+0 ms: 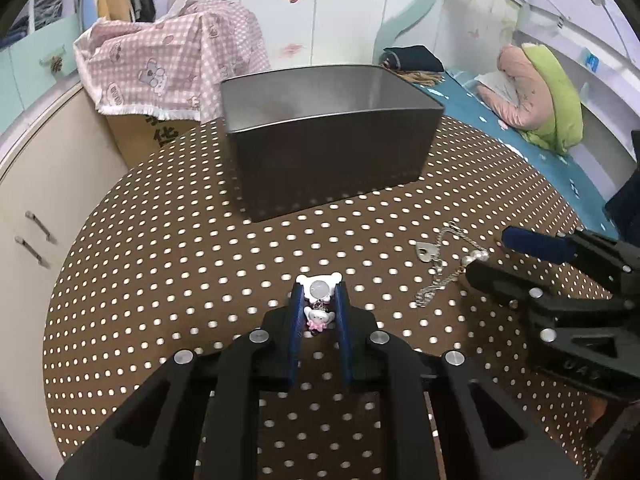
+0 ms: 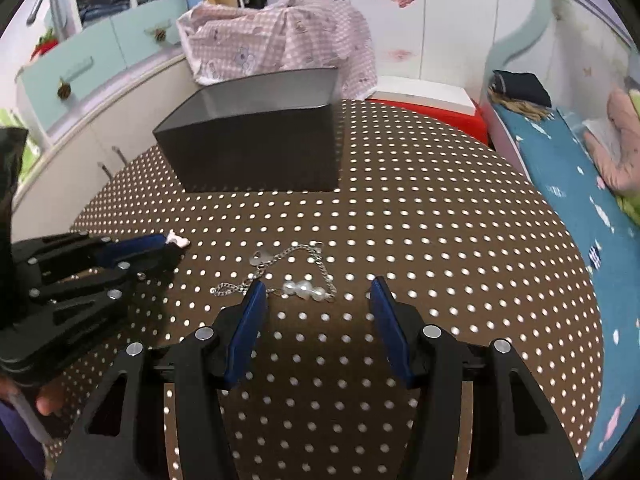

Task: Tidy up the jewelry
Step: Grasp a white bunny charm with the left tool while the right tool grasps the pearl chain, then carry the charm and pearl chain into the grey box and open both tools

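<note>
**Bear charm gripped, chain left lying before the grey box**

The left gripper [image 1: 319, 295] is seen held low and level over the round table covered in brown cloth with white polka dots [image 1: 168, 264], its fingers pointed toward the rectangular dark grey open-topped box [image 1: 332, 136]. Its two blue-padded fingers [image 1: 297, 312] are drawn close together and are clamped on a small white bear-shaped charm with a pink-dressed figure hanging beneath it [image 1: 319, 290]; the charm's white head is shown protruding past the fingertips, on the near side of the box.

The right gripper [image 2: 318, 292] is angled in from the right of the box's near side, with its jaws spread wide and nothing held between them. Between and just beyond its blue pads [image 2: 250, 320] one thin silver chain with a heart-shaped tag and a cluster of pearl-like beads [image 2: 296, 276] is laid loosely on the cloth, in front of the box and well apart from it. The left pad is seen at or over one end of the chain; contact cannot be told.

Two pieces of jewelry, one box and two grippers are counted. The box is shown with smooth matte walls and a paler grey interior. Behind the box a pink checked cloth with cartoon prints [image 1: 172, 52] is draped over a cardboard carton.
</note>
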Demonstrator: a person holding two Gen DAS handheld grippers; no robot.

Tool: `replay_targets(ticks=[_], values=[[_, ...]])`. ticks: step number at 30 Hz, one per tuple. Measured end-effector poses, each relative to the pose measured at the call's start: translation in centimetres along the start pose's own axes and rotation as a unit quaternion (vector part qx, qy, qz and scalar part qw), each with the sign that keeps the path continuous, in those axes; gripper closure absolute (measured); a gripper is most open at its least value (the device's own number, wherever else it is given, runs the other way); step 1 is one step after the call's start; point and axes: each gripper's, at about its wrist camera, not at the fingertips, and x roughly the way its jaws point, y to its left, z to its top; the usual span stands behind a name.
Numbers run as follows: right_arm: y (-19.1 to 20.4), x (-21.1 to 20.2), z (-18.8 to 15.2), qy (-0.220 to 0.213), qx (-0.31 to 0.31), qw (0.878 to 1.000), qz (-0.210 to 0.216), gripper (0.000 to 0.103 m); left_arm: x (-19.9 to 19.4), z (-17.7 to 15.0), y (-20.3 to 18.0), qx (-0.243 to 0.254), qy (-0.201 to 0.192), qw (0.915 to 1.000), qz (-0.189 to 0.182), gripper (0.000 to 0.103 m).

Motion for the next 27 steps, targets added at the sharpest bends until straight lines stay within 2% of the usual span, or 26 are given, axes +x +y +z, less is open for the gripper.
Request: replay_targets(ticks=[2, 3, 4, 7, 9, 11, 12, 18, 27], values=[[0.6, 0.3, 0.0, -0.001, -0.010, 1.000, -0.010, 0.053, -0.1, 0.0, 0.6, -0.003, 0.001, 1.0000, 0.000, 0.089], [1.0, 0.4, 0.1, -0.001, -0.018, 1.000, -0.021, 0.058, -0.1, 0.1, 0.8, -0.006, 0.001, 1.0000, 0.000, 0.089], [1.2, 0.4, 0.2, -0.001, -0.022, 1.000, -0.014, 0.072, -0.2, 0.1, 1.1, -0.008, 0.001, 1.0000, -0.001, 0.089], [1.8, 0.4, 0.3, 0.001, -0.033, 0.999, -0.013, 0.080, -0.5, 0.1, 1.4, -0.009, -0.003, 0.9999, -0.007, 0.089], [2.0, 0.3, 0.3, 0.005, -0.034, 0.999, -0.006, 0.089, -0.7, 0.1, 1.5, -0.009, -0.004, 0.9999, -0.010, 0.089], [2.3, 0.1, 0.1, 0.006, -0.037, 0.999, -0.014, 0.090, -1.1, 0.1, 1.6, -0.010, -0.008, 0.9998, -0.015, 0.089], [2.3, 0.0, 0.1, 0.008, -0.034, 0.999, -0.010, 0.096, -1.2, 0.1, 1.6, -0.009, -0.010, 0.9998, -0.018, 0.089], [1.6, -1.2, -0.3, 0.006, -0.017, 1.000, 0.000, 0.096, -2.1, 0.4, 2.0, -0.014, -0.017, 0.9992, -0.032, 0.089], [0.3, -5.8, 1.4, -0.038, 0.004, 0.999, 0.015, 0.095, -3.9, 1.4, 2.4, -0.016, -0.033, 0.9976, -0.058, 0.089]])
